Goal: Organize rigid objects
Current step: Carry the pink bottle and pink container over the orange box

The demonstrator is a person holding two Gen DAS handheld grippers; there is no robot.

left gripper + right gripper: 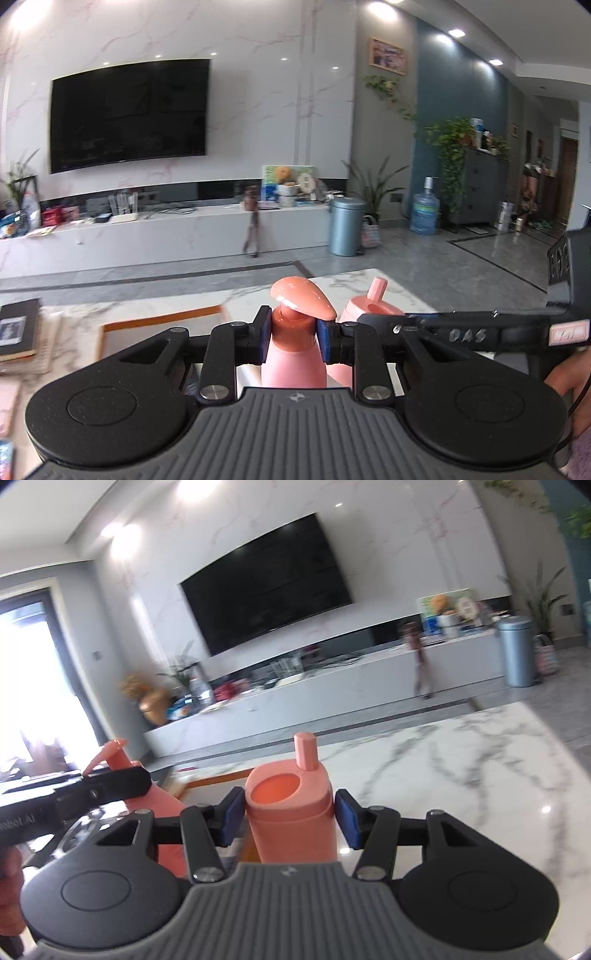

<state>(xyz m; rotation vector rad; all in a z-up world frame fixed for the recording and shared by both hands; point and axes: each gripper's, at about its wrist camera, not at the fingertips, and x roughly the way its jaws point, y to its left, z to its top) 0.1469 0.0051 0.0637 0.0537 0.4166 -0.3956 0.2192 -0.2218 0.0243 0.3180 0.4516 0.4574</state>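
My left gripper is shut on the neck of a pink pump bottle with an orange pump head, held upright above the marble table. My right gripper is shut on a pink bottle with a flip spout, also upright. The two bottles stand side by side: the spout bottle shows just right of the pump bottle in the left wrist view, and the pump bottle shows at the left in the right wrist view, partly behind the left gripper's body. An orange-rimmed tray lies under and behind them.
Books are stacked at the table's left edge. Bare marble tabletop spreads to the right. Beyond the table are a TV wall, a long low cabinet with clutter, a blue bin and a water jug.
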